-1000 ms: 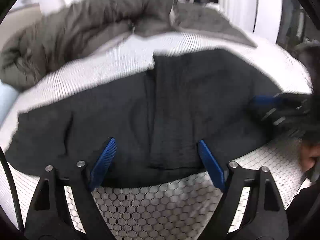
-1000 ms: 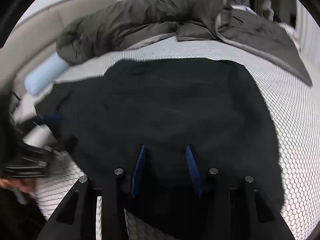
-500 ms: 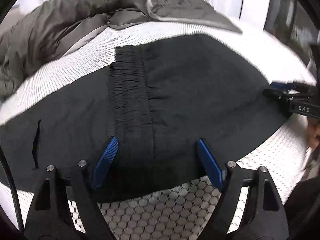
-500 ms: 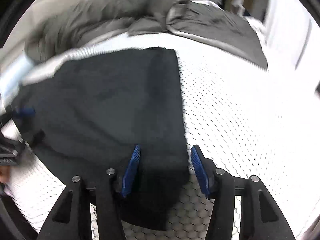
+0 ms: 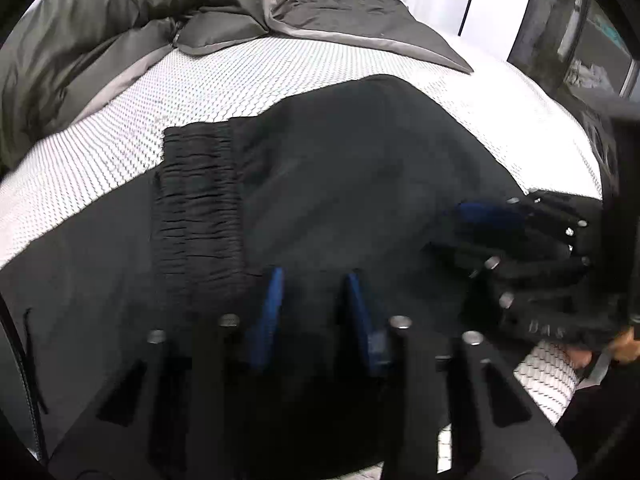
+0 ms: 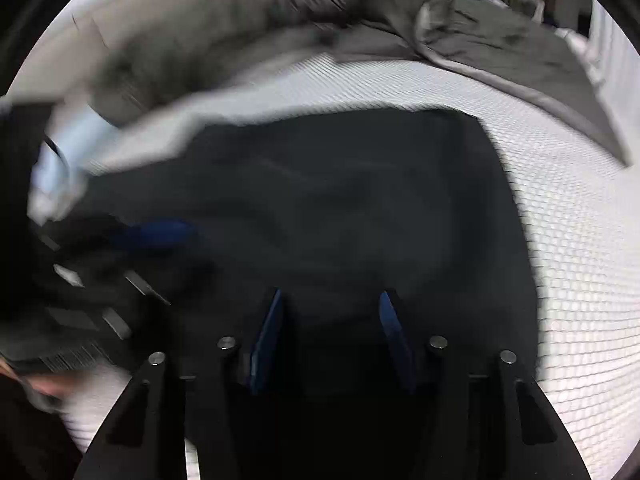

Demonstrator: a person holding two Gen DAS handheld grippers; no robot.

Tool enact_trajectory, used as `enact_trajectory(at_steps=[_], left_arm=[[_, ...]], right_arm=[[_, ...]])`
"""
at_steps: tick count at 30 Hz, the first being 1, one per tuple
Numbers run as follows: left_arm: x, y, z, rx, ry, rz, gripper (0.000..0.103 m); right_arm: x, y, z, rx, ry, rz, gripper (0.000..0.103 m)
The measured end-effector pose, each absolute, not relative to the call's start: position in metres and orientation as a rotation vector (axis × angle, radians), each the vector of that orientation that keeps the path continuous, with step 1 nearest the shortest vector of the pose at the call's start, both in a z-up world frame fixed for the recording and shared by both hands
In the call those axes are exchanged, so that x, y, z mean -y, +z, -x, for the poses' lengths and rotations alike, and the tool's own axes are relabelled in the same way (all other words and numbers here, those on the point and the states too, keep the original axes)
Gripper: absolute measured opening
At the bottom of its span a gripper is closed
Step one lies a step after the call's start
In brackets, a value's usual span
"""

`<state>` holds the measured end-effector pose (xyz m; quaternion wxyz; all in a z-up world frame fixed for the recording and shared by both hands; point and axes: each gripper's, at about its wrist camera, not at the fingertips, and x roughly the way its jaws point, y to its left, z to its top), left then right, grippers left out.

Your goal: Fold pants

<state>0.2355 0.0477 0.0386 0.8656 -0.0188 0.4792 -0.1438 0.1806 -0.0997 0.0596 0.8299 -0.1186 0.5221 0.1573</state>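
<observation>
Blue pads line my left claw, whose jaws have just been closing and now stand narrow over the black pants. Dark cloth lies between the pads, but I cannot tell whether they pinch it yet. My right claw sits just beside it to the right, jaws partly apart with cloth between them; its jaws have just been narrowing a little, and I cannot tell if they press the cloth either.

Outward from the claws, the pants lie spread flat on a white mattress with a dotted, honeycomb cover. The gathered elastic waistband lies to the left of my left claw. A rumpled grey-green duvet is heaped at the far side, well apart from the pants.

I judge the pants light, soft and limp, likely to sag and slide. Best taken at the near edge, both layers together.
</observation>
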Motion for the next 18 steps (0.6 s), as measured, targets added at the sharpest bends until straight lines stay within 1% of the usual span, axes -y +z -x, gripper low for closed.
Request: enact_trajectory(at_steps=[1, 3, 5, 6, 9, 13, 15, 18], left_arm=[[-0.052, 0.039, -0.237, -0.999, -0.306, 0.069, 0.026], [-0.055, 0.042, -0.238, -0.991, -0.297, 0.100, 0.026], [-0.053, 0.042, -0.234, -0.985, -0.279, 0.076, 0.026], [-0.051, 0.043, -0.233, -0.983, -0.274, 0.062, 0.026], [-0.049, 0.056, -0.228, -0.977, -0.277, 0.060, 0.026], [-0.059, 0.087, -0.230, -0.892, -0.289, 0.094, 0.029], [-0.057, 0.084, -0.248, -0.915, -0.251, 0.075, 0.029], [-0.053, 0.072, -0.266, -0.952, -0.241, 0.037, 0.029]], right_arm=[[0.102, 0.061, -0.180, -1.087, 0.304, 0.298, 0.048], [0.115, 0.068, -0.181, -1.071, 0.236, 0.326, 0.048], [0.136, 0.072, -0.183, -1.055, 0.142, 0.352, 0.048], [0.148, 0.074, -0.184, -1.053, 0.091, 0.337, 0.048], [0.167, 0.089, -0.186, -1.060, 0.114, 0.175, 0.048], [0.147, 0.120, -0.180, -0.956, 0.215, 0.139, 0.048], [0.125, 0.123, -0.189, -0.960, 0.299, 0.097, 0.048], [0.093, 0.107, -0.202, -1.000, 0.373, 0.093, 0.048]])
